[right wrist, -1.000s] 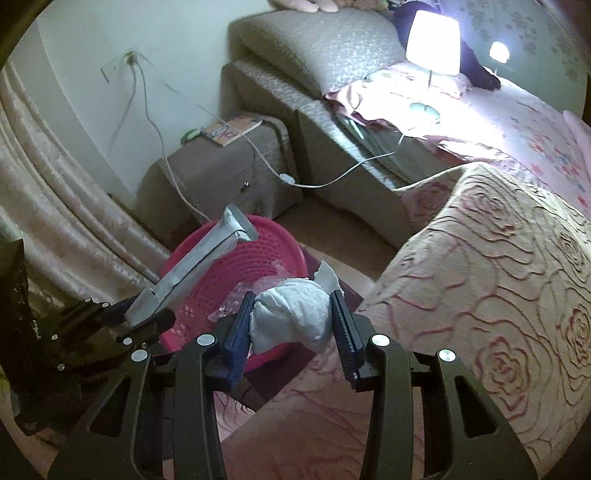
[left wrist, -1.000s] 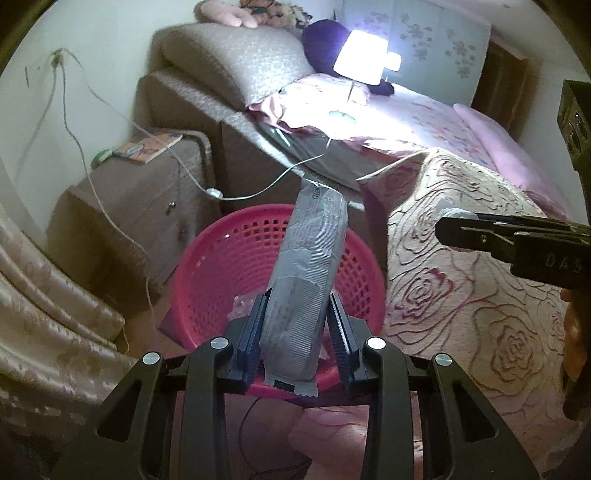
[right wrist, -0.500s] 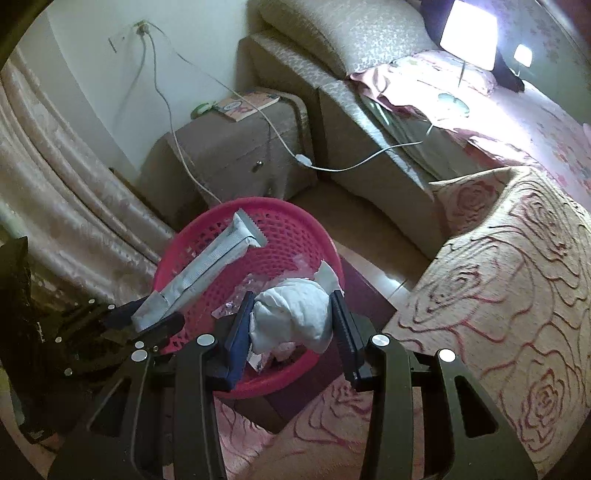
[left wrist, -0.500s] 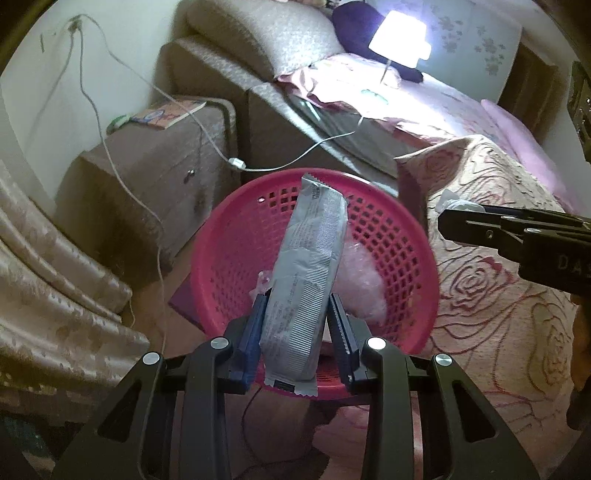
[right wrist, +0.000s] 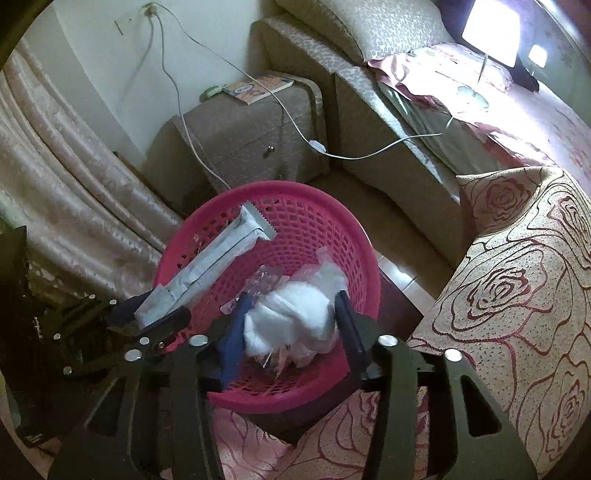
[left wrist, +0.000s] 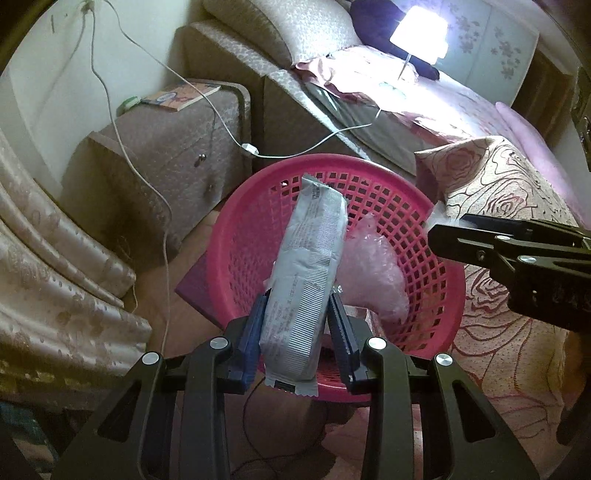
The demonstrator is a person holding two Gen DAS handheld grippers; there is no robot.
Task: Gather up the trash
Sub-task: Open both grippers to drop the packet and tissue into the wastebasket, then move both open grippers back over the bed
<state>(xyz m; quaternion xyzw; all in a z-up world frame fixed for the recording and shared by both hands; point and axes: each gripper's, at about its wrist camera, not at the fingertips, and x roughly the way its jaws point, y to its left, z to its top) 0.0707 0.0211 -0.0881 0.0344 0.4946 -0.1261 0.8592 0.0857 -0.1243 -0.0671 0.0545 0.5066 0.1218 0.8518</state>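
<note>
A pink plastic basket [left wrist: 436,236] stands on the floor below both grippers; it also shows in the right wrist view [right wrist: 354,236]. My left gripper [left wrist: 297,308] is shut on a long grey snack wrapper [left wrist: 310,266] and holds it over the basket. In the right wrist view the wrapper [right wrist: 210,269] sticks out over the basket's left rim. My right gripper [right wrist: 291,314] is shut on a crumpled white tissue [right wrist: 291,317] over the basket's near side. Crinkled clear plastic [left wrist: 373,269] lies inside the basket.
A brown nightstand [left wrist: 155,147] with a book [left wrist: 181,96] stands behind the basket, with white cables [left wrist: 159,192] hanging past it. A bed with a rose-patterned blanket [left wrist: 509,206] is at the right. Curtains [left wrist: 51,273] hang at the left. A lit lamp [left wrist: 419,33] is on the bed.
Both grippers have moved forward and over the basket, still holding the wrapper and the tissue. The basket now sits closer and lower in both views.
</note>
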